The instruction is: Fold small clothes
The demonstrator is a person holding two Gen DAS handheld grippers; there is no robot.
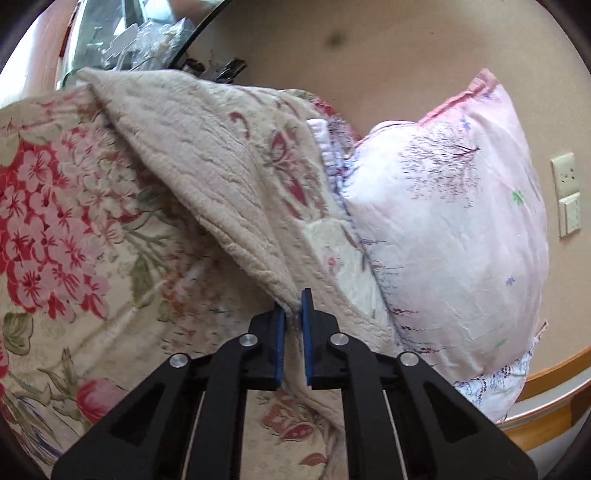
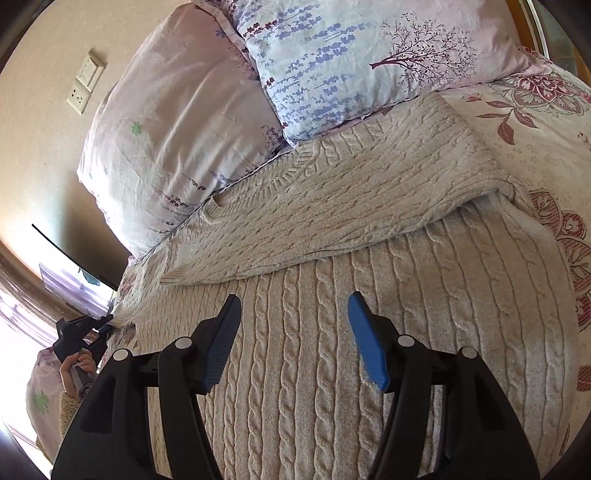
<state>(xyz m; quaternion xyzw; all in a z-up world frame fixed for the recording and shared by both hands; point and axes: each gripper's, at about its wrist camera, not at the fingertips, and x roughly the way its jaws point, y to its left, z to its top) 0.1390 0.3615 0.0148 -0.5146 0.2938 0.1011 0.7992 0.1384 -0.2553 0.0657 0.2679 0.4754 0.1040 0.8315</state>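
Note:
A cream cable-knit sweater [image 2: 332,314] lies spread on the floral bedspread, one sleeve [image 2: 332,214] folded across its body. My right gripper [image 2: 293,314] hovers just above the sweater's body, open, nothing between its blue pads. My left gripper [image 1: 294,308] is shut on an edge of the sweater [image 1: 207,173], which rises from the pads as a taut ridge. In the right wrist view the left gripper [image 2: 105,323] shows at the far left, held by a hand [image 2: 77,367], pinching the sweater's corner.
Two pillows [image 2: 177,122] [image 2: 351,59] with pink and lavender prints lean by the wall beyond the sweater. The floral bedspread [image 1: 55,221] covers the bed. A wall socket and switch plate [image 2: 85,81] are on the wall. A dark glass tabletop [image 1: 140,33] with clutter stands behind the bed.

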